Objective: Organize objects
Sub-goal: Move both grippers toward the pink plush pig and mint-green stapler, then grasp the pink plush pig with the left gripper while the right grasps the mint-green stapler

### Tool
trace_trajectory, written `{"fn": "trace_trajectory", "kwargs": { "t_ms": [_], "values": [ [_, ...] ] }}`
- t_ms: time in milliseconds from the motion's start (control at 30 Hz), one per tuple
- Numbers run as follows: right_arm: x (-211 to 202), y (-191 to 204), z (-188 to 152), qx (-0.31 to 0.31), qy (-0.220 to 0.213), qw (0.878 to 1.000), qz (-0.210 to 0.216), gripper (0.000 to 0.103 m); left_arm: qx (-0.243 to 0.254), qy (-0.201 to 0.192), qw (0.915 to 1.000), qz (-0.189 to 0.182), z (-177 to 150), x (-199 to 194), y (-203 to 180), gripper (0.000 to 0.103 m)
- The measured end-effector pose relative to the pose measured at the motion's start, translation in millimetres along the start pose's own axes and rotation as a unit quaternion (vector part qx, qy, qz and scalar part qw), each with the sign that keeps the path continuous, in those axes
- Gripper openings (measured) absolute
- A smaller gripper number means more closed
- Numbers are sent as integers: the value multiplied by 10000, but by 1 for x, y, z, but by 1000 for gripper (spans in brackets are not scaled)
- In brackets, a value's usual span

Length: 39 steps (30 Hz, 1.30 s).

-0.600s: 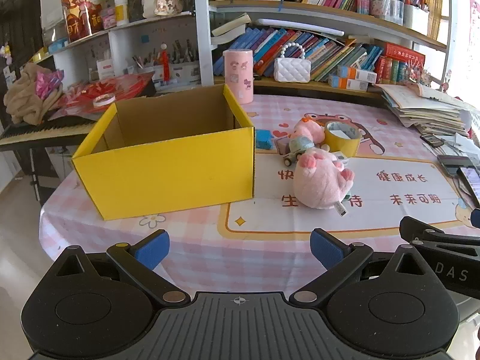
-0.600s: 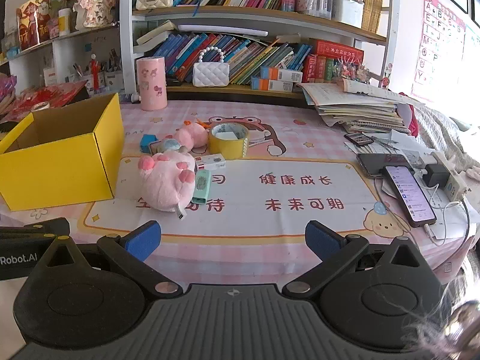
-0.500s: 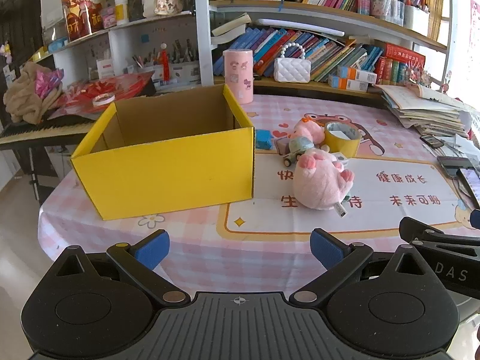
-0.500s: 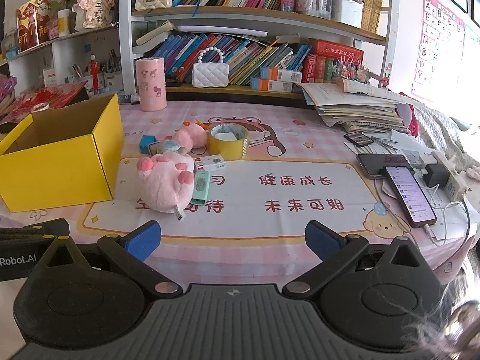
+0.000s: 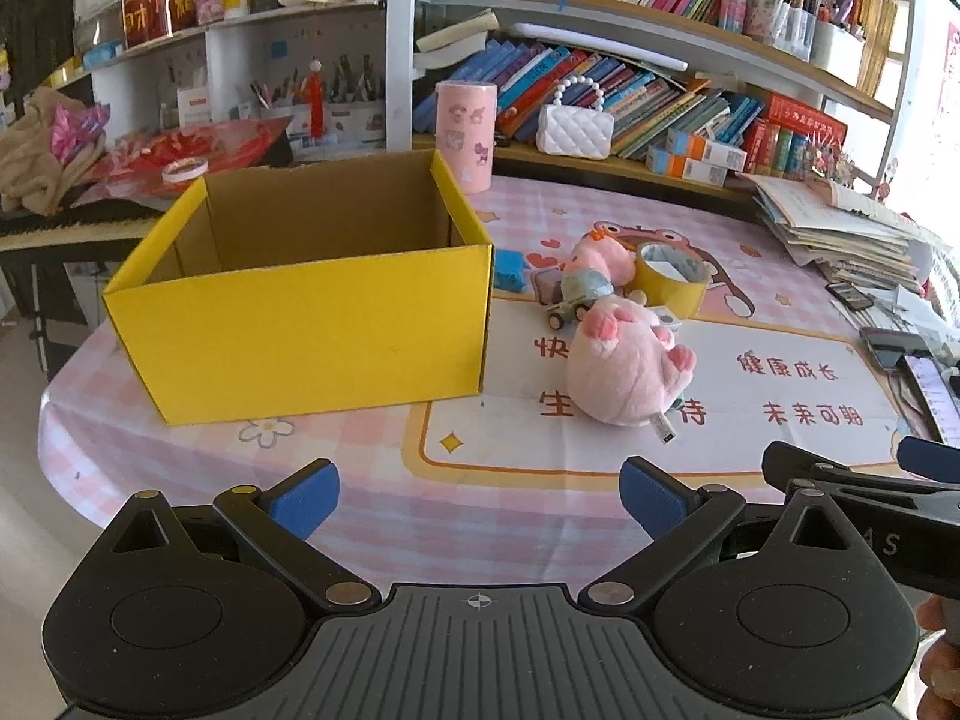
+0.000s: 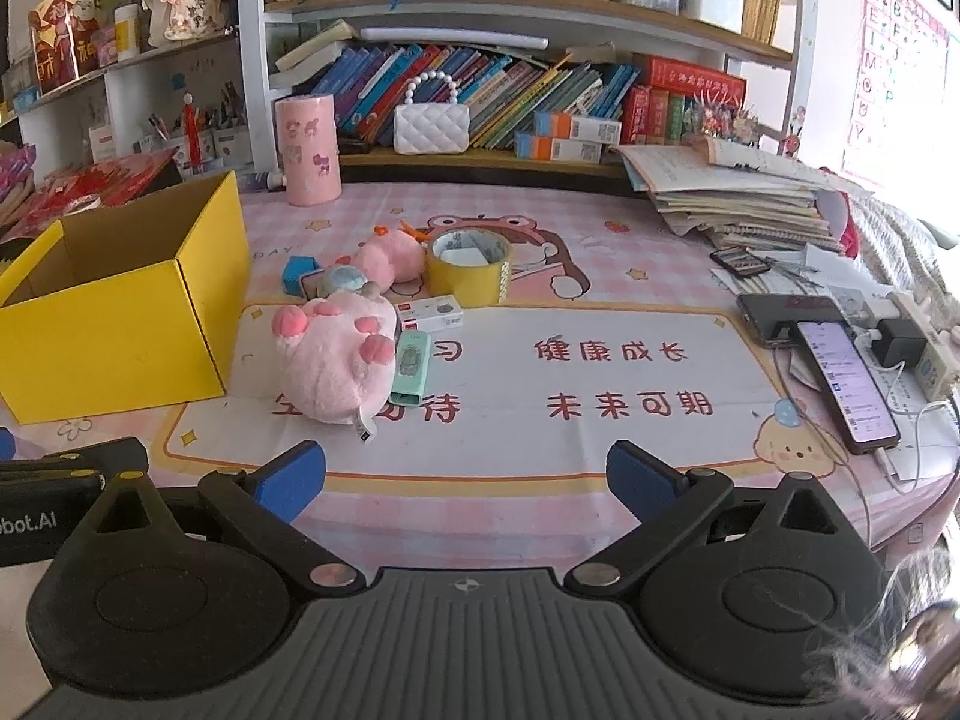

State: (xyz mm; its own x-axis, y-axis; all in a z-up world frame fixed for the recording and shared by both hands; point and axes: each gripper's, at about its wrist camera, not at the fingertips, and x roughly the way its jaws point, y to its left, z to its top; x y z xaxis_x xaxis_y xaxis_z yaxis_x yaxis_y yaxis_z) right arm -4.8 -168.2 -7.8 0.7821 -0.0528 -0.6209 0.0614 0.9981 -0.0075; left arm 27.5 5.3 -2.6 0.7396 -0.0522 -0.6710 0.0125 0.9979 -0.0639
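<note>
An open yellow box [image 5: 312, 324] [image 6: 114, 330] stands empty on the table's left. To its right lie a big pink plush pig [image 5: 624, 363] [image 6: 336, 360], a small pink plush [image 6: 387, 255], a yellow tape roll [image 5: 671, 279] [image 6: 469, 267], a toy car [image 5: 579, 297], a blue block [image 6: 298, 273], a mint green device [image 6: 410, 367] and a small white box [image 6: 431, 317]. My left gripper [image 5: 477, 495] is open and empty above the near table edge. My right gripper [image 6: 465, 477] is open and empty, in front of the pig.
A pink cylinder [image 6: 307, 150] stands at the back by the bookshelf. A stack of papers [image 6: 738, 198], phones [image 6: 846, 384] and a charger with cables [image 6: 900, 339] lie at the right. The pink checked tablecloth [image 6: 600, 372] has a printed mat.
Both grippers have moved slightly forward toward the table; the box and pig appear a little nearer. Nothing was grasped or shifted.
</note>
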Motion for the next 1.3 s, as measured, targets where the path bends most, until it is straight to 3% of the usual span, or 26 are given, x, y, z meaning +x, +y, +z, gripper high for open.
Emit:
{"fn": "trace_trajectory", "kwargs": {
  "t_ms": [133, 267, 400, 667, 900, 1100, 1167, 1233, 1300],
  "values": [
    [12, -3, 9, -25, 100, 9999, 73, 99, 75, -67, 9999, 0, 6, 8, -5, 101],
    [27, -8, 22, -86, 123, 9997, 200, 84, 96, -180, 9997, 106, 13, 17, -12, 101],
    [42, -15, 34, -142, 119, 9993, 318, 71, 38, -89, 10000, -25, 21, 32, -21, 101],
    [73, -41, 56, -163, 101, 9986, 492, 71, 272, 83, 9996, -83, 36, 69, -55, 101],
    [94, -67, 71, -41, 96, 9988, 481, 72, 623, 250, 9971, -358, 46, 104, -89, 101],
    [110, -86, 76, -39, 184, 9987, 481, 73, 656, 530, 9962, -218, 53, 141, -98, 99],
    [115, -90, 78, -17, 232, 9984, 510, 73, 596, 660, 9959, -176, 54, 151, -96, 93],
    [121, -92, 80, 4, 297, 9979, 575, 73, 497, 812, 9952, -233, 54, 158, -92, 78],
    [127, -91, 81, -11, 357, 9972, 656, 73, 300, 829, 9957, -300, 55, 156, -87, 73]
  ]
}}
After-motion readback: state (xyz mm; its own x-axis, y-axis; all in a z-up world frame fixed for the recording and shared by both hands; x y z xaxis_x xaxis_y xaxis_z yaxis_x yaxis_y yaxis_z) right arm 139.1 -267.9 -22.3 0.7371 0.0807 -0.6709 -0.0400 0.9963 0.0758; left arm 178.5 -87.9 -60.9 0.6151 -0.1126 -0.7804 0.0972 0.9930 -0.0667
